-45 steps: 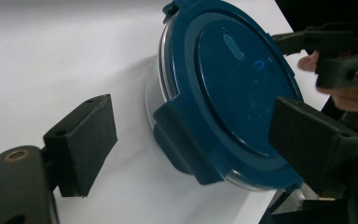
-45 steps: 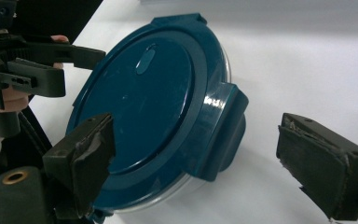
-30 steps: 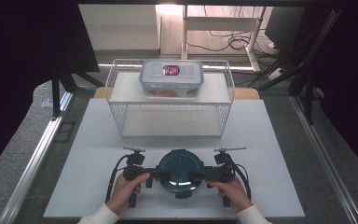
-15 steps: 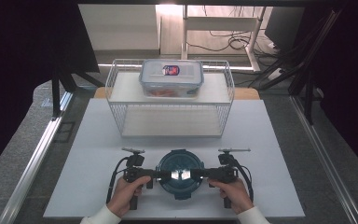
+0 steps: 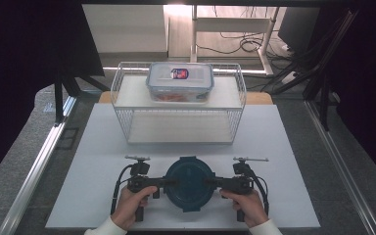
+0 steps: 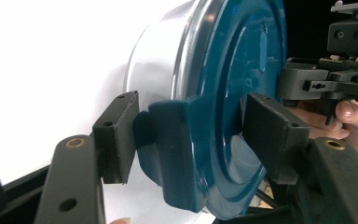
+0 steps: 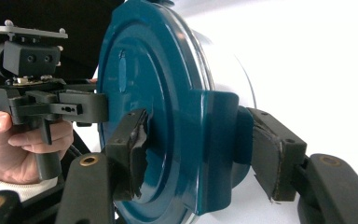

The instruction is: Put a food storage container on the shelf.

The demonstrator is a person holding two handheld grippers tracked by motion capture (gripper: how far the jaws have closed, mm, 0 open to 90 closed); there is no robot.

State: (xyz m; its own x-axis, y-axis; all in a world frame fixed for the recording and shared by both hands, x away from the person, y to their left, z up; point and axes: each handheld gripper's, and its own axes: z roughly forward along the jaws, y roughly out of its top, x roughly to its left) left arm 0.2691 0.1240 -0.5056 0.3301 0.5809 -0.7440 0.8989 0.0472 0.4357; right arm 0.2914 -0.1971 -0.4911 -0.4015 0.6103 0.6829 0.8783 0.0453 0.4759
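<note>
White board [image 5: 103, 147] covers the table, a wire rack [image 5: 127, 105] behind. Near its front edge sits a round tub [image 5: 191, 183] with a blue lid, stiff and probably slick; its side latches look like the surest hold. Left gripper [image 5: 162, 183] and right gripper [image 5: 216, 183] flank it, each spread loosely around a latch, not yet pinching.

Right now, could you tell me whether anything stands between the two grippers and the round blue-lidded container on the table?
Nothing visible does. The left gripper and the right gripper each straddle a side latch of the round container, with nothing else beside it on the white table.
</note>
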